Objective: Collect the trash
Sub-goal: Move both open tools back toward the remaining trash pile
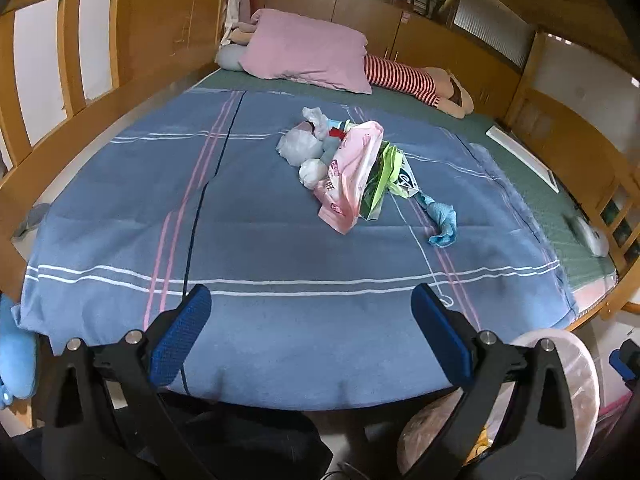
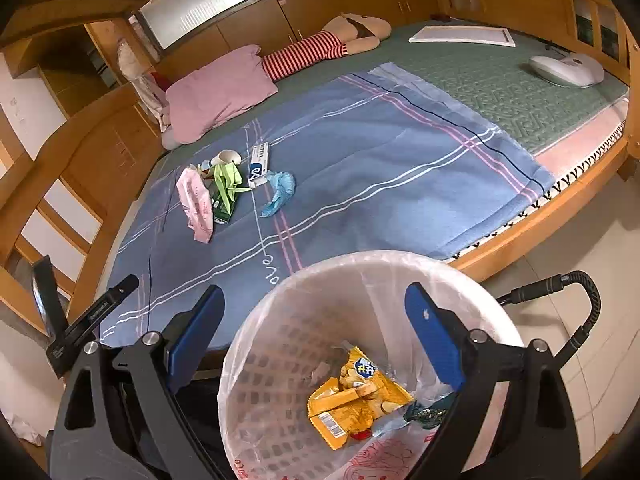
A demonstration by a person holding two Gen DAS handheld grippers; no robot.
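Trash pile [image 1: 340, 160] sits mid-blanket [image 1: 240, 220], left gripper [image 1: 312, 336] & right gripper [image 2: 316, 336] both wide open, empty, right over lined bin [image 2: 280, 380].

My view takes in a wooden-framed bed [image 1: 120, 92] with a blue blanket [image 1: 260, 240] crossed by white and pink stripes, spread over a green patterned mat [image 2: 520, 92]. A pink pillow [image 1: 304, 50] lies at the far end of the bed, its corner resting over a plush doll in red-and-white stripes [image 1: 404, 80] stretched out beside it. A flat white board [image 2: 464, 35] lies on the mat near the wooden rail, with a white oval device [image 2: 568, 69] close by, apart from it. Wooden cabinets [image 2: 344, 4] line the wall under frosted windows [image 2: 200, 0]. Pale floor tiles [image 2: 580, 240] run beside the bed.
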